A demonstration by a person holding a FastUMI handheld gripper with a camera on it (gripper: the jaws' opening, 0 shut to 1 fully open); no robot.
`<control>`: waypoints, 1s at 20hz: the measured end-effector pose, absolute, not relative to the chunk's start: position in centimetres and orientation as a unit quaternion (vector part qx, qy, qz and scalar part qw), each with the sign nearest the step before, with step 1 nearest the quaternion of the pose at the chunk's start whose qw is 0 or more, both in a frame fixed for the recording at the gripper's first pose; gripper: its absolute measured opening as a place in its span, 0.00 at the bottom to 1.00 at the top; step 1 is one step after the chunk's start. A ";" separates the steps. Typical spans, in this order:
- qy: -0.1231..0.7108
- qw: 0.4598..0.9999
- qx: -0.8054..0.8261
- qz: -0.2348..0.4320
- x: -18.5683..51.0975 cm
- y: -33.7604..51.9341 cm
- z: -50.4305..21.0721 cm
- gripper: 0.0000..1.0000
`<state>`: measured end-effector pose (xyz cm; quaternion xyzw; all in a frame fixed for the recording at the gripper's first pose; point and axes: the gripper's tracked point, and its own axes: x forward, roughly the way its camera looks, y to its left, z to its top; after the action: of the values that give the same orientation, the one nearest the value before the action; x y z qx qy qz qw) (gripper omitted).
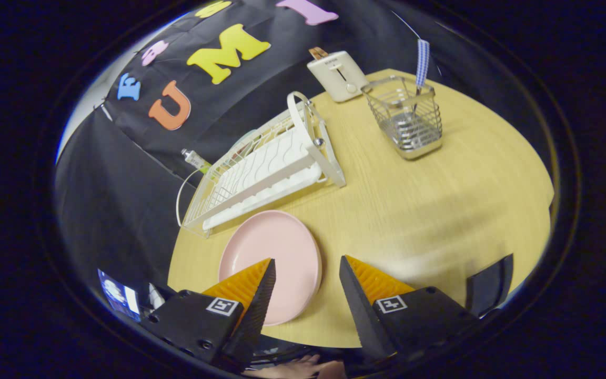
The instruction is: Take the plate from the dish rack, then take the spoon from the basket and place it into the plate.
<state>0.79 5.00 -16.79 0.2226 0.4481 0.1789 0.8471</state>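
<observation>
Spread wide apart, the claw holds nothing: its two fingers stand open over the near part of the wooden table, with bare tabletop showing in the gap between them. One fingertip overlaps the near edge of the pink plate in the picture, though whether it touches the plate I cannot tell; the other finger sits clear of it, to the right.

That plate lies flat on the table, out of the dish rack and just in front of it on the near side. Close beyond the plate, the white rack runs away to the far left, its wavy drainboard tilted (a handle loop rises at its far end).

Well to the right of the rack, and far beyond the fingers, stands the wire basket. A spoon is upright inside it, its blue-and-white striped handle sticking out above the rim, its bowl hard to make out through the wires.

Just left of the basket, at the table's far edge, sits a cream toaster. A hand shows at the very near edge, below the fingers.
</observation>
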 end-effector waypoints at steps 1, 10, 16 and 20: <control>0.425 0.865 0.203 0.174 0.7 4.0 -16.1 0.81; 0.211 0.975 0.040 0.050 5.0 -7.1 -12.5 0.84; 0.179 0.980 0.081 0.042 10.6 -10.3 -12.3 1.00; 0.176 0.980 0.086 0.043 15.9 -11.5 -12.8 1.00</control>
<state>15.86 -11.50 -12.82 0.0865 0.1757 0.0435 0.9797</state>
